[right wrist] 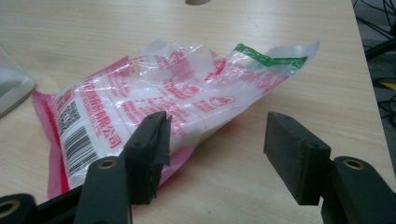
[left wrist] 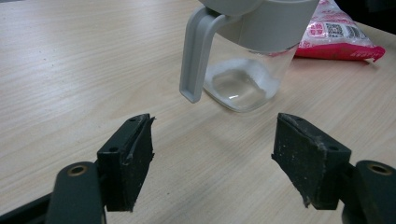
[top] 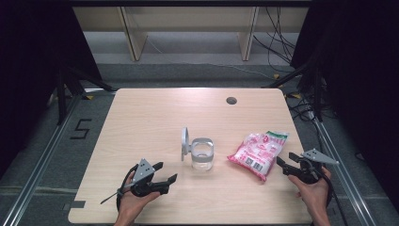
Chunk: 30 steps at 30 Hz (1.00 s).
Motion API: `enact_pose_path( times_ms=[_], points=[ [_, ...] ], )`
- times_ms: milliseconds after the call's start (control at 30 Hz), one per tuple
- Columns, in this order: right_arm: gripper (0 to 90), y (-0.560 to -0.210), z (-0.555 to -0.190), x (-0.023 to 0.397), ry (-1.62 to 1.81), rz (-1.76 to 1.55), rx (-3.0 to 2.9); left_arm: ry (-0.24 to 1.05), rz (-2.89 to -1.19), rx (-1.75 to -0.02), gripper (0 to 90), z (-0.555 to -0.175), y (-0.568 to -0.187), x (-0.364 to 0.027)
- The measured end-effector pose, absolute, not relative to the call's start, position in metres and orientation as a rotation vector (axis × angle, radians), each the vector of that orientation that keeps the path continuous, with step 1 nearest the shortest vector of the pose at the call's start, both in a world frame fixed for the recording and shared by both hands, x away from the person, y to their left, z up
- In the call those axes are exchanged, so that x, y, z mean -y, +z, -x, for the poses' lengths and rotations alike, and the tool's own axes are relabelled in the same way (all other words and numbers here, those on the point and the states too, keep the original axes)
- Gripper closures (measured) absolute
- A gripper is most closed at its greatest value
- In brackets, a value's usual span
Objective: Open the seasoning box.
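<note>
Jar (top: 203,155) of clear glass standing upright mid-desk (top: 155,113), grey lid (top: 185,143) flipped open, thin white powder layer lying at bottom. Pink-printed bag (top: 259,148) holding white powder, lying flat right of jar. Left tongs (top: 165,173) gaping, gripping nothing, pointing toward jar. Right tongs (top: 285,159) parted, empty, sitting just beside bag edge.

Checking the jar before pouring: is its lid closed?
No, the jar's grey flip lid stands up, hinged open at its left side.
</note>
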State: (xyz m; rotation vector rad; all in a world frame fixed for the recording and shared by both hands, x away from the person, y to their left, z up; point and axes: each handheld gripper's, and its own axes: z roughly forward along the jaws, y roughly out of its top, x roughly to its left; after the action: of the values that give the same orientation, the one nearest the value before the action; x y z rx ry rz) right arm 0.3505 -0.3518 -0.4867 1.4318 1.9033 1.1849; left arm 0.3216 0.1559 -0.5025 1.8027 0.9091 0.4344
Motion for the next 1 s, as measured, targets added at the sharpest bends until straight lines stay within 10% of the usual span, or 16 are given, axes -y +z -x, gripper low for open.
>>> enact_pose_path(
  times_ms=[1000],
  points=[
    [38.2,-0.496,-0.401,0.344,1.19,-1.594,-1.883,0.419,-1.817,-0.93,27.9,-0.323,-0.506,-0.157]
  ],
)
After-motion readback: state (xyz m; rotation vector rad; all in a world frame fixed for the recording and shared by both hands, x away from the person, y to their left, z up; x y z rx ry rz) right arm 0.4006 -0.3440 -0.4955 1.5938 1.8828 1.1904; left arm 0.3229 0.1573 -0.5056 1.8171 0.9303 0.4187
